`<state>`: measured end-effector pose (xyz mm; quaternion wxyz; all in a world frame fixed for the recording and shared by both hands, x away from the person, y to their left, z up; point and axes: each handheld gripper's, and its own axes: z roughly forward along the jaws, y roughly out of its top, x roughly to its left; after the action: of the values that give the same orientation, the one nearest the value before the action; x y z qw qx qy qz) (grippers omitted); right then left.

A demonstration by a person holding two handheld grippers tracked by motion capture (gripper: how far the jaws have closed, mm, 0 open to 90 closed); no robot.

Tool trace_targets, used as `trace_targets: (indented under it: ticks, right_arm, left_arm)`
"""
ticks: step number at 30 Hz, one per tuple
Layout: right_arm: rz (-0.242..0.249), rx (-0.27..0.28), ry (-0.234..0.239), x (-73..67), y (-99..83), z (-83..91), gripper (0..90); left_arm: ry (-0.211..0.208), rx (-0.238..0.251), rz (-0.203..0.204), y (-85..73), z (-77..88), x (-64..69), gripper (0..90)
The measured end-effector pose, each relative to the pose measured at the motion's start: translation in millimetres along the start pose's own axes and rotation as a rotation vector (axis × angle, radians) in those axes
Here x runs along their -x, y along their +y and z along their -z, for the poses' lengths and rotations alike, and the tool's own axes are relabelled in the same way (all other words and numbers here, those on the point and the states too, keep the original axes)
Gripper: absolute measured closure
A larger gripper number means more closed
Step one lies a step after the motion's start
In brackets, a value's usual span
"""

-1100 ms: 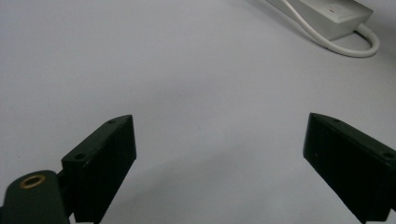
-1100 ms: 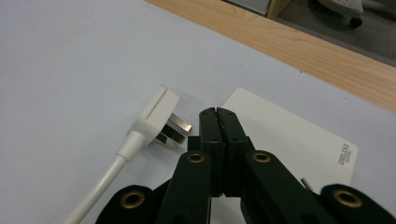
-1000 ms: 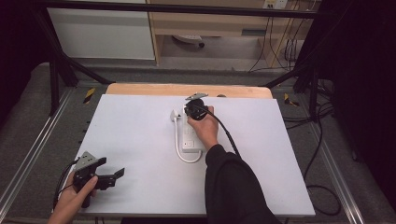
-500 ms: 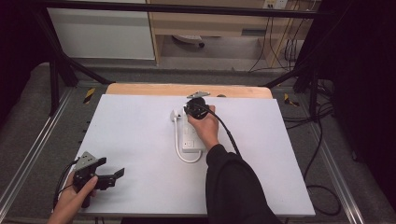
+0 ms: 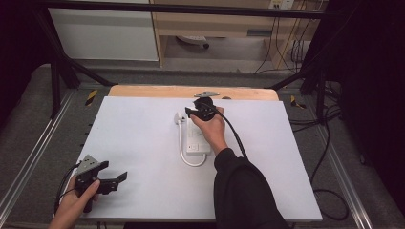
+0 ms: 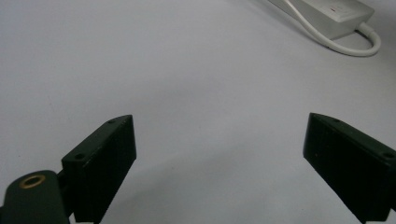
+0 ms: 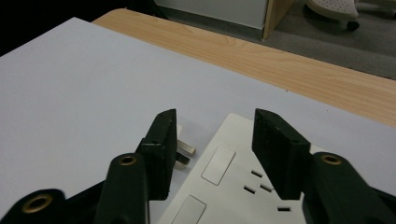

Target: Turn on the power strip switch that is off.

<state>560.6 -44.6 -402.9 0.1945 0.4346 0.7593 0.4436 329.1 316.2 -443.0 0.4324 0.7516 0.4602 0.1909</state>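
A white rectangular plastic power strip (image 5: 197, 138) lies on the white table surface (image 5: 143, 143), just past table centre toward 12 o'clock in the high view. Its long axis runs from 12 to 6 o'clock. A white round cable (image 5: 184, 150) leaves the strip at its 6 o'clock end, loops, and runs along the strip's 9 o'clock side to a white plug with metal pins (image 5: 180, 117) lying on the table near the strip's 12 o'clock corner.

The right gripper (image 5: 192, 112) is held above the 12 o'clock end of the strip, its black jaws spread apart with nothing between them. In the right gripper view (image 7: 214, 140) the jaws straddle the edge of the strip; the plug's pins (image 7: 184, 150) appear just beside the jaw at 9 o'clock, and socket slots (image 7: 259, 179) appear below the gap. Contact between jaws and strip cannot be determined.

The left gripper (image 5: 120, 177) is held at the table's 7 o'clock corner, well apart from the strip. In the left gripper view (image 6: 219, 158) its jaws are spread wide over bare table, gripping nothing; the strip (image 6: 327, 14) lies far off at 1 o'clock.

A strip of light wooden tabletop (image 5: 191, 91) borders the white surface at 12 o'clock.
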Motion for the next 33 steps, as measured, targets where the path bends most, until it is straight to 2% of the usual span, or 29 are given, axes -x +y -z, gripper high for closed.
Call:
trace_targets:
  ticks: [13, 16, 22, 33]
  right_arm:
    - [-0.029, -0.011, -0.005, 1.9, 5.2, 14.5, 13.6]
    - [-0.034, -0.006, -0.004, 2.3, 6.8, 18.7, 8.8]
    - [-0.026, -0.002, 0.016, 2.9, 9.4, 28.9, 4.7]
    - [-0.020, 0.031, 0.032, 8.3, 9.3, 50.4, 4.6]
  left_arm:
    - [0.001, -0.003, 0.001, -0.1, -0.1, 0.3, 9.5]
    - [0.001, -0.003, 0.000, -0.1, -0.2, 0.2, 9.5]
    - [0.001, -0.003, 0.001, -0.2, -0.2, 0.3, 9.5]
    - [0.003, -0.003, -0.001, -0.1, -0.5, 0.6, 9.4]
